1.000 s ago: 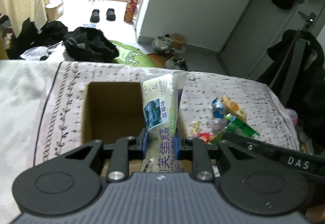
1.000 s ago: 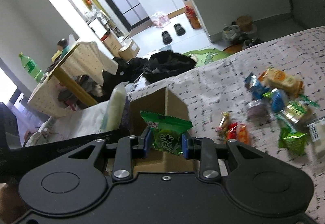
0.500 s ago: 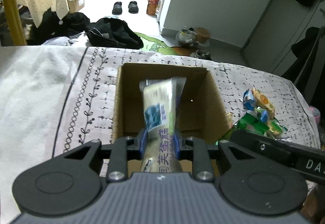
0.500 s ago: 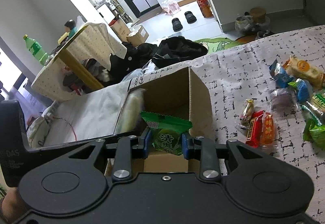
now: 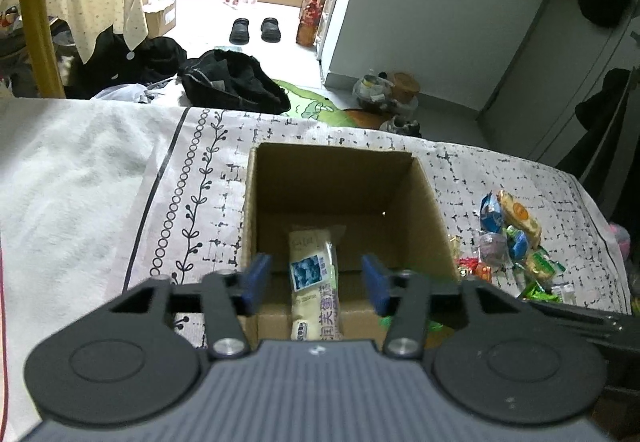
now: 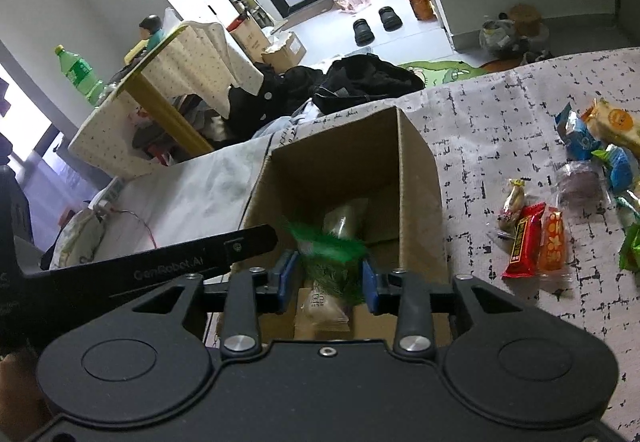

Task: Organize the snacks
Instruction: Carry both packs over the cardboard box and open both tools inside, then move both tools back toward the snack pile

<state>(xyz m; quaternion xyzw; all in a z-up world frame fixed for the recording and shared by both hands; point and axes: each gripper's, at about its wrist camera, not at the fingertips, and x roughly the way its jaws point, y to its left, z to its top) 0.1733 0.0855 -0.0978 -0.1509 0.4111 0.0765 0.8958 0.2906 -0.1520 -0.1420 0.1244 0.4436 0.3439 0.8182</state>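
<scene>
Left gripper (image 5: 316, 280): jaws apart, nothing between them, lower centre, over the box.
Right gripper (image 6: 329, 280): jaws spread; one blurred green packet (image 6: 334, 256) between them, contact unclear.
Cardboard box (image 5: 430, 209): one, centre, open-topped.
Cake bar (image 5: 314, 274): one, lying inside the box.
Loose snacks (image 5: 514, 238): count unclear, one pile, right on the patterned cloth (image 5: 192, 181).

Open-topped box (image 5: 344, 177), cake packet (image 5: 314, 274) inside
</scene>
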